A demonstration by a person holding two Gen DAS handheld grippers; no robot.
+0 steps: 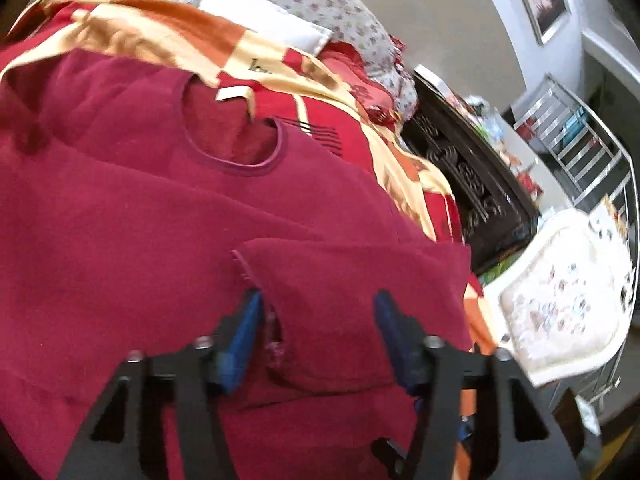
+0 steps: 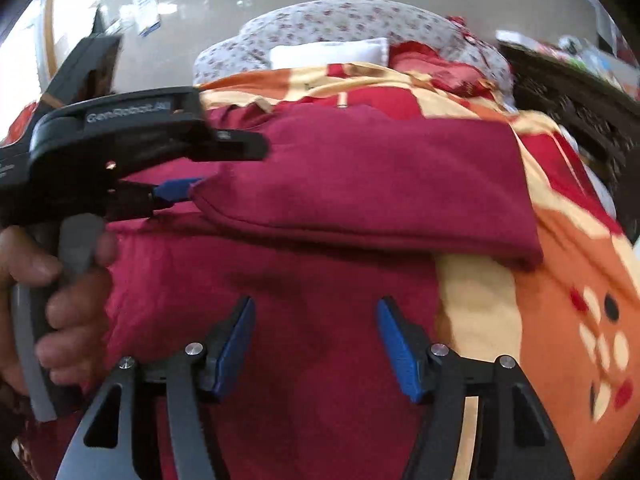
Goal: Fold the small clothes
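Note:
A dark red T-shirt [image 1: 140,208] lies spread on a bed, its round neckline [image 1: 236,136] toward the pillows. Its right sleeve [image 1: 360,280] is folded inward over the body. My left gripper [image 1: 316,312] is open, its blue pads on either side of the folded sleeve, just above the cloth. In the right wrist view the left gripper [image 2: 192,176] comes in from the left, held by a hand, open at the end of the folded sleeve [image 2: 368,192]. My right gripper [image 2: 316,320] is open and empty over the shirt's lower body [image 2: 320,360].
The shirt rests on a red, orange and cream blanket [image 2: 560,300]. Floral pillows [image 1: 304,0] and a white pillow [image 1: 260,16] lie at the head. A dark carved bed frame [image 1: 472,184], a cream cushion [image 1: 560,308] and a metal rack [image 1: 576,152] stand to the right.

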